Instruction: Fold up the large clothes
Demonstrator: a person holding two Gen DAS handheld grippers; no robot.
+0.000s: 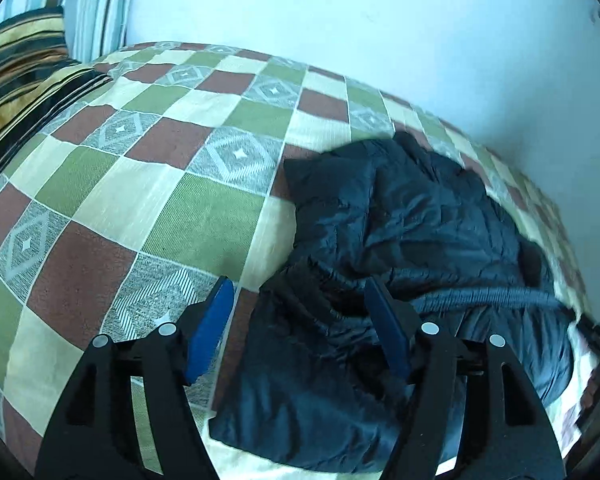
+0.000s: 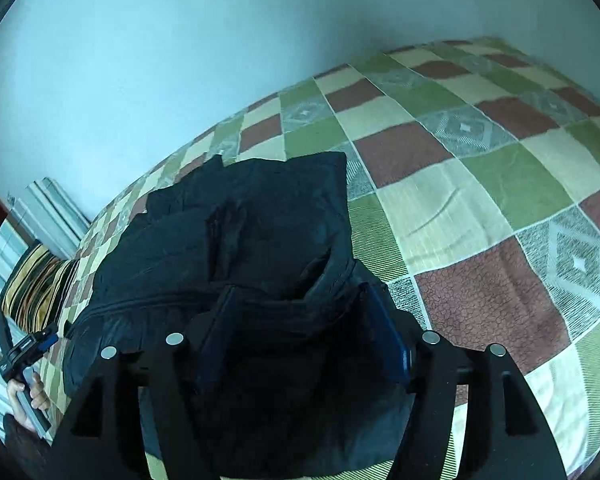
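Right wrist alone shows hand [image 2: 27, 394], left gripper [image 2: 39, 340], beside jacket [image 2: 259, 220]

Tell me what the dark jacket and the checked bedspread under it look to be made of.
Jacket: likely a thin synthetic shell such as nylon or polyester, padded. It has a slight sheen, crinkles finely and puffs up in soft folds.
Bedspread: a matte woven cloth, possibly cotton or a blend. Fine ribbed weave lines show in the green and cream squares, with no shine.

The jacket [image 1: 412, 240] lies on the bedspread [image 1: 147, 184], near the wall [image 1: 380, 20], with the pillow [image 1: 15, 80] well apart.
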